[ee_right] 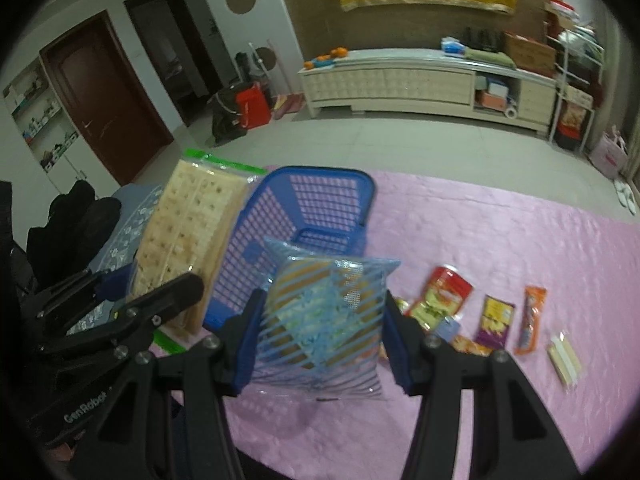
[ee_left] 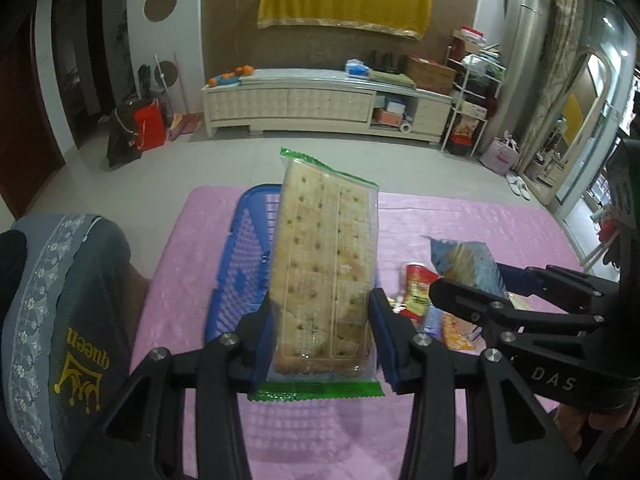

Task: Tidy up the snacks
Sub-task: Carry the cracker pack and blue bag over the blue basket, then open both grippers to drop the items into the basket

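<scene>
We held two packets aloft over the pink cloth (ee_right: 500,240): our left gripper (ee_left: 322,344) was clamped on a clear, green-edged pack of crackers (ee_left: 324,272), standing upright between its blue pads, while our right gripper (ee_right: 322,344) pinched a blue-striped snack bag (ee_right: 324,312) by its sides. The blue basket (ee_right: 320,208) lay just ahead on the cloth, tipped on its side with its mouth toward us, as best we could tell. We judged this the carrying step, with both packets lifted and not yet placed; the next move would call for bringing each one to the basket's opening and easing the grip without knocking the basket. Well to the right, a red packet (ee_right: 444,296), a purple packet (ee_right: 494,322), an orange stick pack (ee_right: 530,318) and a pale wafer pack (ee_right: 564,360) waited on the cloth, their print too blurred to read. Legible were "DAS" and "GenRobot" on the gripper bodies, and "queen", upside down, on a grey cushion (ee_left: 76,320).
</scene>
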`<state>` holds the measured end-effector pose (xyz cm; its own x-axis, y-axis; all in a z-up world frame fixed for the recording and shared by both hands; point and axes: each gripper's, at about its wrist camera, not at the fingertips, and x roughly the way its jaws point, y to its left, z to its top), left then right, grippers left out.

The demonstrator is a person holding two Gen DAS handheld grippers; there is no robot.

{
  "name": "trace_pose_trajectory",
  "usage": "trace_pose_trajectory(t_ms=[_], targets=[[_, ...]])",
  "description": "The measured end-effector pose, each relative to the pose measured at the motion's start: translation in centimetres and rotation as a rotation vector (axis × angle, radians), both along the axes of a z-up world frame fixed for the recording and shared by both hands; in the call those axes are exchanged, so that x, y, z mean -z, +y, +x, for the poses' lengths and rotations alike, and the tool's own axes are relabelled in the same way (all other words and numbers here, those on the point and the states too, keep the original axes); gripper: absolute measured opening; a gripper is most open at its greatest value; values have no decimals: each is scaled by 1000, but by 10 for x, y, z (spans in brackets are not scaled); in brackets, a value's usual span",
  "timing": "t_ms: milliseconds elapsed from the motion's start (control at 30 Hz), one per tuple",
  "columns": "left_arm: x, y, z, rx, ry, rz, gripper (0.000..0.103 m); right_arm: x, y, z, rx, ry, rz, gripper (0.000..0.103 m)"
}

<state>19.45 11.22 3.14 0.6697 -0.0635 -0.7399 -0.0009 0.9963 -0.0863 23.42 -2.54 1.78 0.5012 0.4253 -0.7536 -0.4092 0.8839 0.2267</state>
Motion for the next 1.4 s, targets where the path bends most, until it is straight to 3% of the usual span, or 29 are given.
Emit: trace_pose_trajectory(t_ms=[200,533,733,1033,1133,1200,1233,1300,1400], targets=[[22,29,39,-10,48,7,41,18,33,35,-14,34,-19,59],[61,40,84,-17,143,-17,41,52,63,87,-87,72,-79,59],[72,43,95,-26,177,-52,42,62,73,98,-120,86,-119,59],[80,44,107,-4,192,-22,42,71,81,112,-113,104,-148,59],[78,45,109,-20,180,-1,49,73,83,115,-114,109,-154,60],[76,49,107,-28,170,-3,65,75,83,118,-113,122,-157,62],[75,52,105,-34,162,3,67,75,83,119,-117,126,-148,63],[71,57,101,-49,144,17,76,72,84,120,-122,109,-143,72],[64,60,90,-64,130,15,81,65,77,112,-88,72,-148,86]])
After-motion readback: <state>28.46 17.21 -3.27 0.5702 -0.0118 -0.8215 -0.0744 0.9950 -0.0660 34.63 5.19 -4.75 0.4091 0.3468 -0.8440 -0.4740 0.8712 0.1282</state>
